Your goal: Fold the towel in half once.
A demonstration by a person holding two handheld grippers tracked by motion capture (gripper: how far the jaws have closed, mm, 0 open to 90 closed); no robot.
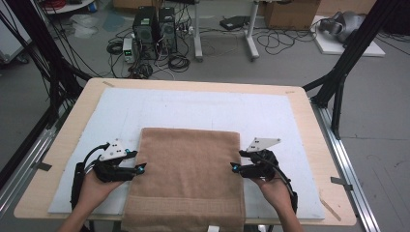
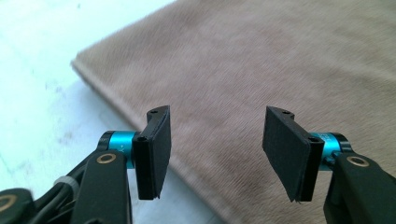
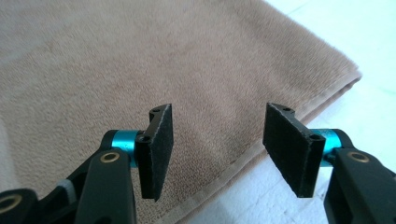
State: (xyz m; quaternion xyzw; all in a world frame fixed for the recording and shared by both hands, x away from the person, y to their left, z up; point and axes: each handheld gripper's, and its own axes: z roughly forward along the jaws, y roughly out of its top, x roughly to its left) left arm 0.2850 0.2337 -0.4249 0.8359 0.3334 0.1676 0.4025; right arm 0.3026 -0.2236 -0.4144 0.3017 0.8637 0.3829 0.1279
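High view showed the left gripper [image 1: 140,168] and right gripper [image 1: 235,167], jaws apart and empty, flanking the folded towel [image 1: 186,174]; next, likely, each must pinch its side edge.

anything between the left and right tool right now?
Only the folded tan terry towel: in the high view it spans the stretch between the left tool and right tool; nothing lies on it.
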